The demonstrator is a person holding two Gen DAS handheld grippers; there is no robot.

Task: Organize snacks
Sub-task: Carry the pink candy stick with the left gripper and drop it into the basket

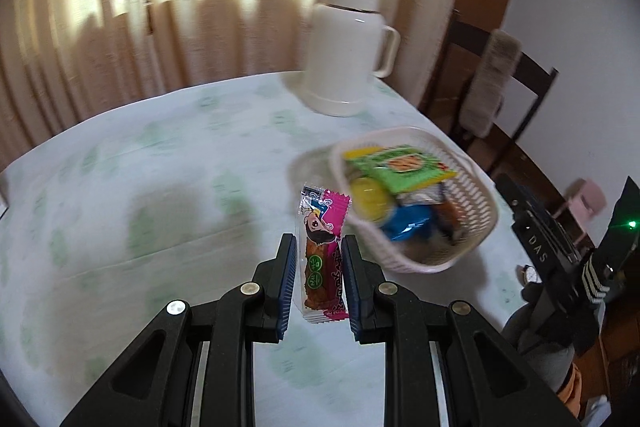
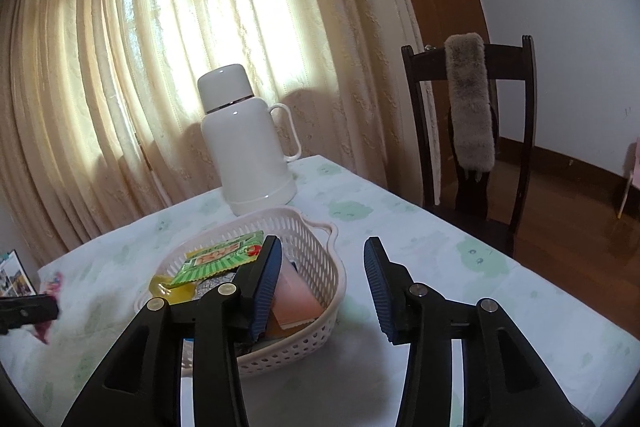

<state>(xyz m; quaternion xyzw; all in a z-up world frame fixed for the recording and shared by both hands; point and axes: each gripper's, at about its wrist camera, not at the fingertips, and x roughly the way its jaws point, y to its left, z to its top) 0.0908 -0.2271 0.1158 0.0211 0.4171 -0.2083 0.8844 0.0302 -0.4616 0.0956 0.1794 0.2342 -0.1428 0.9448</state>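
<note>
Several wrappers already lie in the white slotted plastic basket [image 1: 486,201] at right; the left gripper [image 1: 319,265] jaws clamp a pink cartoon-printed snack stick [image 1: 322,251], not yet in; the right gripper [image 2: 323,287] jaws stand apart, empty

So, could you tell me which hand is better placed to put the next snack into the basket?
Left: the left gripper already grips a pink snack packet beside the basket. The right gripper is open and empty.
</note>
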